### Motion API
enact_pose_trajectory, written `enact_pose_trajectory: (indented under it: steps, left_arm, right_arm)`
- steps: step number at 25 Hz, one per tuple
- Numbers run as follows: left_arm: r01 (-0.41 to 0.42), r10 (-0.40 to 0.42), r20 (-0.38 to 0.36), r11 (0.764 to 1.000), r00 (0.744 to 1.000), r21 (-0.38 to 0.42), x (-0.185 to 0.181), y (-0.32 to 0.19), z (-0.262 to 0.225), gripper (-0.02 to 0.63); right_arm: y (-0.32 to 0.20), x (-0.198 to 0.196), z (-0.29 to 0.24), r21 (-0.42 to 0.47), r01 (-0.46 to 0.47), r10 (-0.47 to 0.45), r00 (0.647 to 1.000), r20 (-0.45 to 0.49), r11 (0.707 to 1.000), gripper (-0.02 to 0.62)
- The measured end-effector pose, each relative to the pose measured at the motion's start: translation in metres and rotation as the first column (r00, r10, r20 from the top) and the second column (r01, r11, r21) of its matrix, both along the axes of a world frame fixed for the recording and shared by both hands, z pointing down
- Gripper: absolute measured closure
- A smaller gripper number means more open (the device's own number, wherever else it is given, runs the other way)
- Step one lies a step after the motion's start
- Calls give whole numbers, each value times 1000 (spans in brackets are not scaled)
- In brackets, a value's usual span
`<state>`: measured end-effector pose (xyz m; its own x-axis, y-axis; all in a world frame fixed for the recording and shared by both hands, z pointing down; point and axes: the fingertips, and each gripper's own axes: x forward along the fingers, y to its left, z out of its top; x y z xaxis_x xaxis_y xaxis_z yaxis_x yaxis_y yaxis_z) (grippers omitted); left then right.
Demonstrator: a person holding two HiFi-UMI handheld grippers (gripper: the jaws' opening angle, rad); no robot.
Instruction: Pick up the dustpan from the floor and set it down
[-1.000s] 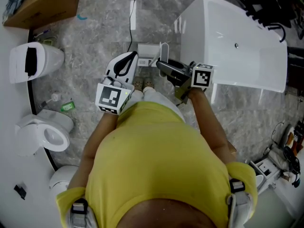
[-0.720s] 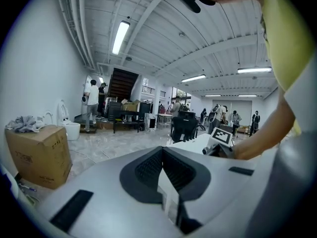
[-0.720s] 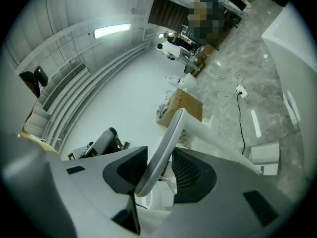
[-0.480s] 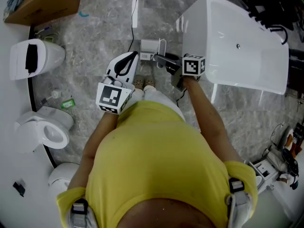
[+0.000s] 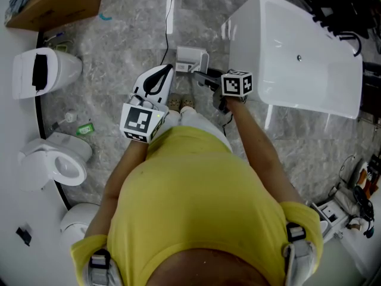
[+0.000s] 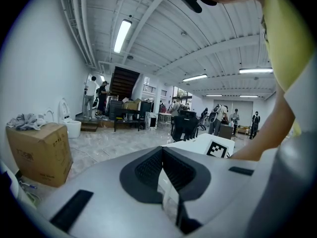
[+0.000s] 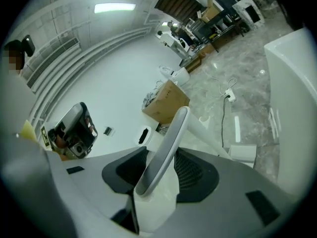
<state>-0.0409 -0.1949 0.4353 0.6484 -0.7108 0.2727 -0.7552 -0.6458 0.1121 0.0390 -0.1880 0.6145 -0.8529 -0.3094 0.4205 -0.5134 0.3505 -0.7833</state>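
Grey marbled floor (image 5: pixel 119 40) is seen beneath the dustpan (image 5: pixel 189 57), just ahead of the right gripper (image 5: pixel 202 76). Its long handle (image 7: pixel 163 148) is clamped between those jaws, running down to the pan. The left gripper (image 5: pixel 159 75) jaws are pressed together, empty, farther off.

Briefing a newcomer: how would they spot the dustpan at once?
Find the big white bathtub. Just left of it, ahead of the person's feet, is the dustpan: a small white box, the only thing with its handle clamped in the right gripper's jaws.
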Motion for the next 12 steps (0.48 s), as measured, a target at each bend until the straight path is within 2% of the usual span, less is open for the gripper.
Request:
enact_pose_trajectory:
  steps: [4, 7, 10, 12]
  left_arm:
    - [-4, 4, -7, 1000, 1000, 1, -1, 3, -1, 604]
    - [-9, 9, -13, 1000, 1000, 6, 1, 4, -2, 604]
    - [-14, 14, -19, 1000, 1000, 13, 4, 4, -4, 604]
    - [-21, 22, -26, 999, 999, 26, 7, 3, -7, 604]
  right_arm:
    - [-6, 9, 0, 12, -98, 99, 992, -75, 995, 353]
    - [-6, 26, -4, -16, -229, 226, 966, -127, 973, 260]
    - [-2, 48, -18, 48, -338, 340, 920, -196, 940, 266]
    - [3, 63, -33, 147, -368, 395, 884, -249, 918, 345]
